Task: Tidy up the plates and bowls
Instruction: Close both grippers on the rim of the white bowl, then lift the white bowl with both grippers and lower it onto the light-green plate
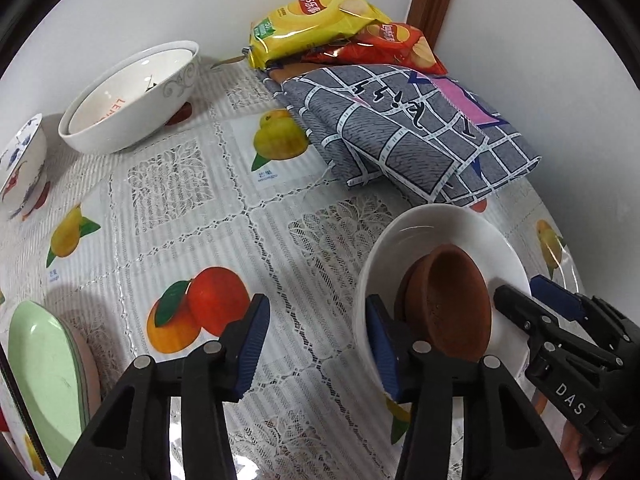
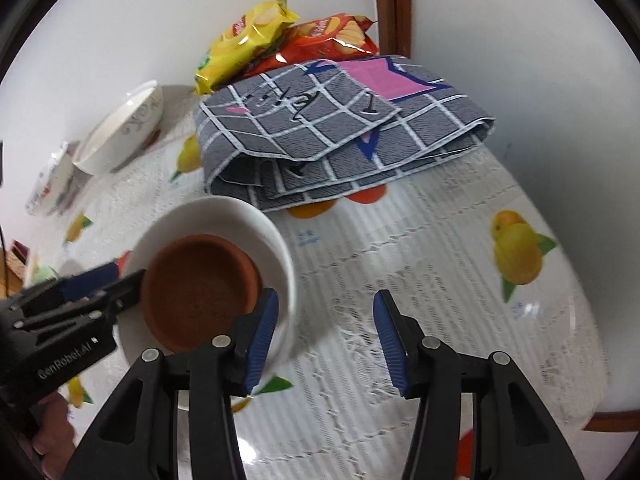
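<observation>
Straddling white bowl [image 1: 420,232] rim at 3 o'clock, left gripper [image 1: 316,344] apart, unclamped; right gripper [image 2: 324,340] apart, likewise at 9. Brown dish [image 2: 200,288] loose inside; uneven squeeze tips bowl, dish slides out

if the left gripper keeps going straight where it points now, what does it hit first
Most likely the tablecloth: the gap of the left gripper looks onto bare cloth. Its right finger already stands at the near rim of the white plate with the brown bowl, so that may touch too; depth is unclear.
</observation>
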Demonstrator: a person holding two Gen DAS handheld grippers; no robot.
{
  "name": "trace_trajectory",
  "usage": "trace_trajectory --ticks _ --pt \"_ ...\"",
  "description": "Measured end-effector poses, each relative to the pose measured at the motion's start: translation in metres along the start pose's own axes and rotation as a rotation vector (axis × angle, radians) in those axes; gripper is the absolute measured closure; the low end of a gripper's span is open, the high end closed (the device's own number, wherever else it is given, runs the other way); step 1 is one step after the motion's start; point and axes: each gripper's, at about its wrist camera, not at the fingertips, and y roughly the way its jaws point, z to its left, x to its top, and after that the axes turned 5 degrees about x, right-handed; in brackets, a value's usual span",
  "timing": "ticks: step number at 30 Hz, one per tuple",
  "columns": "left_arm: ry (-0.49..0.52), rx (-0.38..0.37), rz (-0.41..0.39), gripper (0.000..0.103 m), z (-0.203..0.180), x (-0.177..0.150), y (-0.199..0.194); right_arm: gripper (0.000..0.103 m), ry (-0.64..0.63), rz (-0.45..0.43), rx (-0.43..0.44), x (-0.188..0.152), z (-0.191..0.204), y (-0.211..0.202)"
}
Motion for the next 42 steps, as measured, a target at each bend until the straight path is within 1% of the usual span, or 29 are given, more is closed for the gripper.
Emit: trace_trajectory --ticks 1,3,7,13,17,18,20,22,25,30,33,42 --pt "0.005 0.005 0.002 0.057 -0.001 0.001 0.001 0.053 -0.005 0.005 -0.011 0.000 0.000 0.001" --pt "0.008 0.004 0.005 0.058 -0.002 0.001 0.004 0.053 -0.007 0.013 -0.007 0.000 0.001 0.004" --pt "0.007 -0.013 0.019 0.058 -0.001 0.002 0.009 0.053 0.005 0.025 -0.016 0.000 0.001 0.014" --pt "0.038 0.000 0.030 0.059 -0.005 0.003 0.017 0.053 0.013 0.008 -0.016 0.000 -0.001 0.019" --pt "0.032 -0.024 0.039 0.063 -0.004 0.003 0.022 0.053 0.025 -0.014 0.004 -0.001 -0.004 0.019" --pt "0.029 -0.029 0.038 0.064 -0.004 0.004 0.023 0.055 0.034 -0.021 0.020 -0.002 -0.005 0.019" --pt "0.026 -0.036 0.034 0.066 -0.004 0.003 0.024 0.063 0.031 -0.025 0.038 -0.003 -0.003 0.018" --pt "0.022 -0.041 0.031 0.068 -0.005 0.003 0.023 0.068 0.018 -0.030 0.047 -0.003 0.001 0.018" --pt "0.016 -0.046 0.026 0.071 -0.006 0.003 0.023 0.071 0.015 -0.024 0.051 -0.003 0.004 0.018" --pt "0.002 -0.049 0.017 0.072 -0.005 0.001 0.022 0.071 0.030 -0.006 0.079 -0.001 0.001 0.020" --pt "-0.003 -0.049 0.007 0.072 -0.005 -0.001 0.021 0.070 0.022 -0.003 0.070 -0.001 0.002 0.021" --pt "0.020 -0.031 0.000 0.074 -0.009 -0.003 0.019 0.070 0.032 -0.044 0.072 -0.006 0.000 0.018"
